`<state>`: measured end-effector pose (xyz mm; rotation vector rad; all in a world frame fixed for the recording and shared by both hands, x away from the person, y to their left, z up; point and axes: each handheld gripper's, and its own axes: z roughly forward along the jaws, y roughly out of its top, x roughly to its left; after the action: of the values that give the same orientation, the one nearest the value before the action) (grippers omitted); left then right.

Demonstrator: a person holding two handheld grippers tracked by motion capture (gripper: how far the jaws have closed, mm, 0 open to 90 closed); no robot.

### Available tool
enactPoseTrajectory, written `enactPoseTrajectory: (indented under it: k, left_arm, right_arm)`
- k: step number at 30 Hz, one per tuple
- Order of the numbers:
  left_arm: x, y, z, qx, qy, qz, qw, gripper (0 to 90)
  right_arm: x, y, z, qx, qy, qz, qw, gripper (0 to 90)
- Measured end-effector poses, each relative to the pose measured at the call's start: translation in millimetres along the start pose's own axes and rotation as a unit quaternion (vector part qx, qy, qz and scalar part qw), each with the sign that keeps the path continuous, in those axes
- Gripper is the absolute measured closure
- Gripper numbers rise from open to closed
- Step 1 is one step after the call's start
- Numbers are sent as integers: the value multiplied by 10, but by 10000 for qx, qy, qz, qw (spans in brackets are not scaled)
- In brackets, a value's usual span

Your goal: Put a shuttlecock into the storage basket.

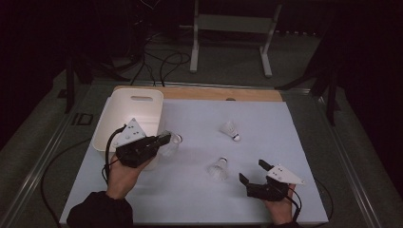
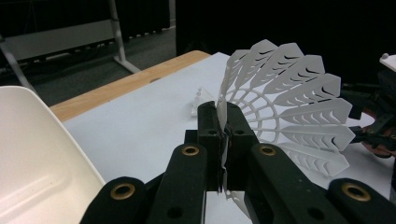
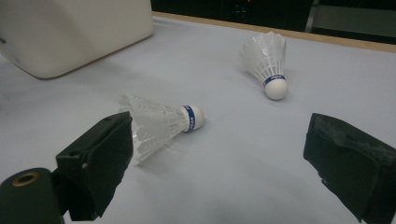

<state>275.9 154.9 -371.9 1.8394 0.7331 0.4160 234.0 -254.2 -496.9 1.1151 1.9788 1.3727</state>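
Jaws of the left gripper [image 2: 223,140] are pressed together on the edge of a white plastic shuttlecock's slotted skirt [image 2: 289,98], which fans out to the right of the pinch in the left gripper view. In the high view this gripper [image 1: 164,139] is held above the table just beside the white plastic bin [image 1: 124,110], the shuttlecock [image 1: 172,141] sticking out past its tips, and the person's left hand [image 1: 124,173] reaches forward with a dark sleeve at the wrist.

The right gripper [image 3: 219,154] stands wide open, holding nothing. A second white feathered shuttlecock with a blue band [image 3: 159,123] lies on its side near its left jaw, cork pointing right. A third one [image 3: 268,63] lies farther off. The right hand [image 1: 280,209] rests low near the front edge of the pale blue table mat [image 1: 266,118], gripper [image 1: 254,172] pointing toward the second shuttlecock [image 1: 218,168].
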Motion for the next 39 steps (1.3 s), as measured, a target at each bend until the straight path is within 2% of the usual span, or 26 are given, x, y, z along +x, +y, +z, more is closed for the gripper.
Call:
enactPoseTrajectory:
  k: [4, 5, 11, 39]
  left_arm:
    - [10, 20, -10, -28, 3, -1, 10000, 886]
    - [28, 26, -17, -54, -42, -57, 10000, 886]
    - [63, 33, -39, -55, 5, -72, 10000, 886]
    - [288, 83, -243, -94, 425, -133, 9990, 885]
  right_arm:
    - [0, 0, 1, -5, 4, -5, 10000, 81]
    - [-1, -1, 2, -3, 5, -9, 10000, 81]
    - [-3, -2, 2, -5, 10, -24, 10000, 81]
    - [-3, -3, 5, -27, -5, -29, 10000, 81]
